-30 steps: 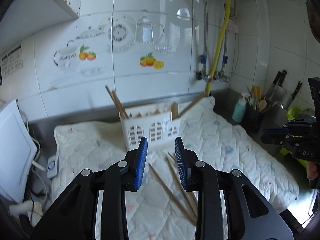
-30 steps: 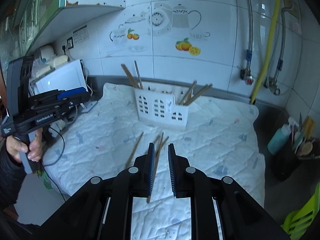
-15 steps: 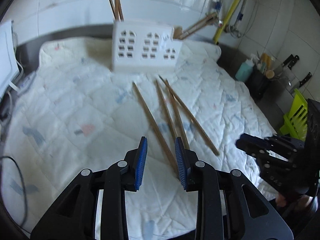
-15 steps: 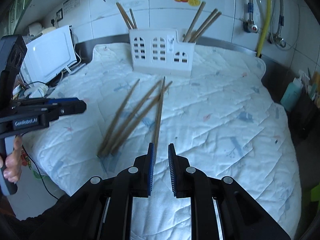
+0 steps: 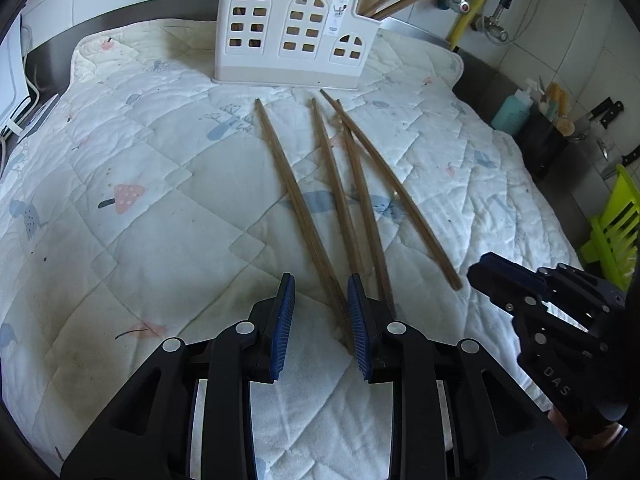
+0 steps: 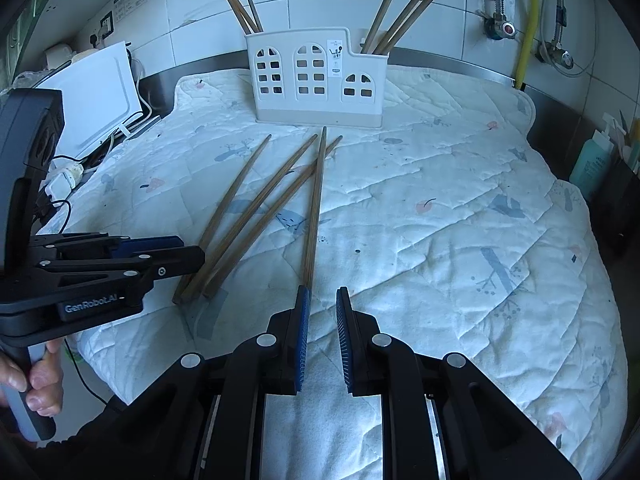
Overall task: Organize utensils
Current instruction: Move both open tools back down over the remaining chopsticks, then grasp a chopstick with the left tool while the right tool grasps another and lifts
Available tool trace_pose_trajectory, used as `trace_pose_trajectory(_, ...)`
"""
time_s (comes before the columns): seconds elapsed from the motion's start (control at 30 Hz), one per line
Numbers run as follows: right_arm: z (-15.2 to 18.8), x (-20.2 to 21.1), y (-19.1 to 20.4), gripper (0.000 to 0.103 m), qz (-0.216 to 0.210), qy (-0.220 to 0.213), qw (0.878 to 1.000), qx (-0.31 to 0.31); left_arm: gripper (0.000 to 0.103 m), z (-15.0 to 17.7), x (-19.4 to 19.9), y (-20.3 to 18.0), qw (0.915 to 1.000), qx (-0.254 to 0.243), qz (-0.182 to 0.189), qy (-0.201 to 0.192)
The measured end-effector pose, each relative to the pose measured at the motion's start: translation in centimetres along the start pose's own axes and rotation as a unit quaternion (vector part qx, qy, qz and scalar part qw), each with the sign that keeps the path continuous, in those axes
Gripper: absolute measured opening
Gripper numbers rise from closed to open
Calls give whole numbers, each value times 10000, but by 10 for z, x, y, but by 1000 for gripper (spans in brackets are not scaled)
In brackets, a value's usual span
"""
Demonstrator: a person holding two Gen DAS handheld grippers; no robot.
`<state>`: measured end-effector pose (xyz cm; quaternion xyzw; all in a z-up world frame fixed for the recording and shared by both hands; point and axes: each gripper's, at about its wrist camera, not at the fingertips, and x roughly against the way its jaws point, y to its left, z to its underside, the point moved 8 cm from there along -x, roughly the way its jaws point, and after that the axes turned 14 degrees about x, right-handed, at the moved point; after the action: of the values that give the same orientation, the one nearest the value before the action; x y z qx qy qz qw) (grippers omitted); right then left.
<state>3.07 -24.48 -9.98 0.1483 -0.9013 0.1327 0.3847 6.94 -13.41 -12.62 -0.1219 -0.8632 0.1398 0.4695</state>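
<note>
Several brown chopsticks (image 5: 340, 184) (image 6: 260, 208) lie fanned out on a white quilt (image 5: 160, 200), in front of a white slotted utensil holder (image 5: 296, 32) (image 6: 316, 76). More chopsticks (image 6: 400, 12) stand in the holder's two ends. My left gripper (image 5: 320, 280) (image 6: 198, 256) is low over the quilt. Its jaws are closing, and the near end of the leftmost chopstick lies between them beside the right pad, not pinched. My right gripper (image 6: 322, 292) (image 5: 478, 270) has its jaws narrowly apart and empty. The rightmost chopstick (image 6: 314, 208) ends at its left fingertip.
A white appliance (image 6: 100, 92) with cables stands off the quilt's left edge. To the right are a teal bottle (image 5: 514, 112), a black utensil pot with knives behind, and a green rack (image 5: 612, 224). A hand (image 6: 36, 384) holds the left gripper's handle.
Both grippers have dropped toward the quilt and tipped downward, so the holder has slid to the top of each view. The chopsticks' near ends now reach the fingertips.
</note>
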Motion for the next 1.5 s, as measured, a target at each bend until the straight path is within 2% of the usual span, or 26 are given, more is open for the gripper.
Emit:
trace_pose_trajectory(0.3,3,-6,2,14,-6,29,10000,-14,24,0,-3,-3,9982,-297,-457,-240)
trace_pose_trajectory(0.4,4,-8,1,14,-29,13,10000,-66,17,-3,-2,-2,9959,-444,-685,-382)
trace_pose_trajectory(0.5,4,-8,0,14,-21,0,9999,-99,16,-12,1,15,9932,-415,-943,-538)
trace_pose_trajectory(0.73,1,-4,3,15,-87,-187,9996,-195,16,-12,7,25,9990,-173,-231,-348)
trace_pose_trajectory(0.87,-1,-9,5,15,-94,-147,9997,-166,16,-7,6,20,9993,-207,-60,-320)
trace_pose_trajectory(1.1,1,-18,8,15,-56,-120,9998,-115,16,-9,-3,18,9969,-515,-339,-490)
trace_pose_trajectory(1.2,-1,-20,8,7,81,-87,9999,-74,11,-13,-3,19,9970,-495,-326,-496)
trace_pose_trajectory(1.23,-1,-19,8,7,74,-86,9999,-88,7,-15,-3,20,9974,-470,-293,-464)
trace_pose_trajectory(1.3,-1,-16,5,7,37,-103,9998,-163,7,-17,-1,22,9981,-445,-183,-383)
trace_pose_trajectory(1.5,-19,20,-4,7,184,-433,9988,-135,5,-31,20,27,9971,-516,-28,-555)
